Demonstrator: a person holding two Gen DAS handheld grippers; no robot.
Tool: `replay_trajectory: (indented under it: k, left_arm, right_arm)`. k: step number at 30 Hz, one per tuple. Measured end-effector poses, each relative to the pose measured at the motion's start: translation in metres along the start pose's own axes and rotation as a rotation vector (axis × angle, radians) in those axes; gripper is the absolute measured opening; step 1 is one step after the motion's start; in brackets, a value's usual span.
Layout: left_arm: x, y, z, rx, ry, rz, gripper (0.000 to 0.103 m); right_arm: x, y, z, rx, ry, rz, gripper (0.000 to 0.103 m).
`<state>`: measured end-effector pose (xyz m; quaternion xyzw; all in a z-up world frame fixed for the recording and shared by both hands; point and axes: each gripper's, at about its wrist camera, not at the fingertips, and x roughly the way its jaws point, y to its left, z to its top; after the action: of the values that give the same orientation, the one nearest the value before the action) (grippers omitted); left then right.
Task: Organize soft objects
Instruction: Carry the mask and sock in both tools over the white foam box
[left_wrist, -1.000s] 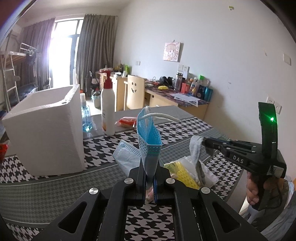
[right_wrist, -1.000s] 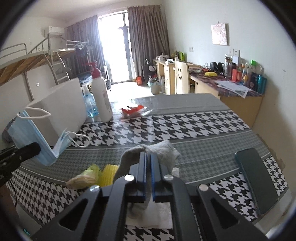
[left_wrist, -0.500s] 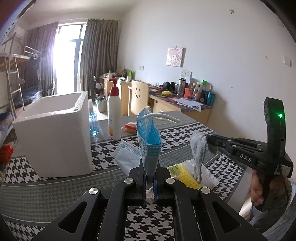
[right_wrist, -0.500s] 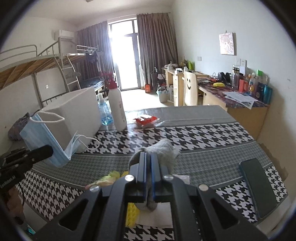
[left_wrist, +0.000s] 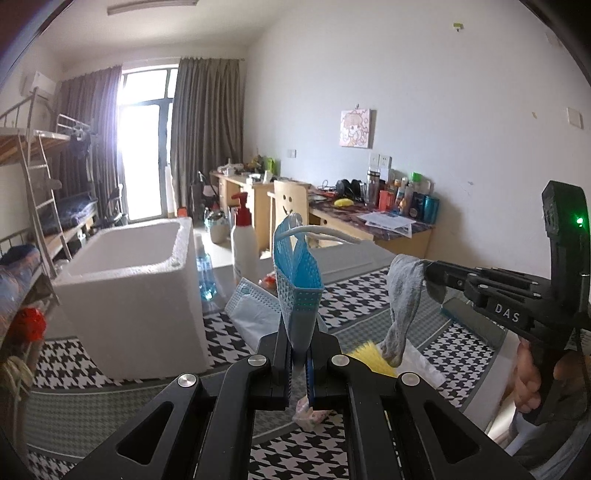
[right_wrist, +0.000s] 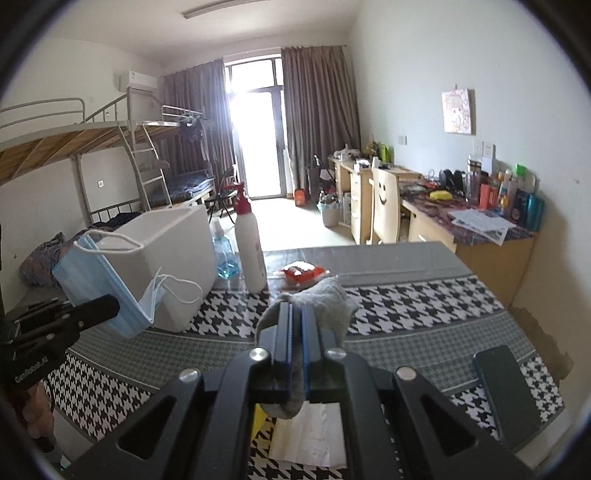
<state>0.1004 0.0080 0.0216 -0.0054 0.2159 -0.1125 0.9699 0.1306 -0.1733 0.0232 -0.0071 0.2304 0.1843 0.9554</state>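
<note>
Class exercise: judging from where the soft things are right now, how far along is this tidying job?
Done: nothing shows inside the white foam box.

In hand: the left gripper pinches a blue face mask; the right gripper pinches a grey sock, both lifted off the table.

Left: placing both, plus another mask lying on the tablecloth.

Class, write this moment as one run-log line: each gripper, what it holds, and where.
left gripper: shut on blue face mask | right gripper: shut on grey sock | both above table | foam box: open
</note>
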Motion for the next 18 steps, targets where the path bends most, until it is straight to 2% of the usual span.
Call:
replay_trajectory:
  k: [5,14,18]
  left_arm:
    - [-0.007,0.005,0.006,0.002,-0.013,0.008,0.006]
    - [-0.007,0.008,0.017,0.013,-0.003,0.046,0.006]
    - [-0.004,0.013,0.024,0.016,-0.001,0.033,0.006]
  right_arm:
    - [-0.007,0.005,0.007,-0.014,-0.033,0.01,0.007]
    - [-0.002,0.008,0.016,-0.03,-0.043,0.028,0.007]
    - [0.001,0.011,0.02,-0.027,-0.04,0.039,0.007]
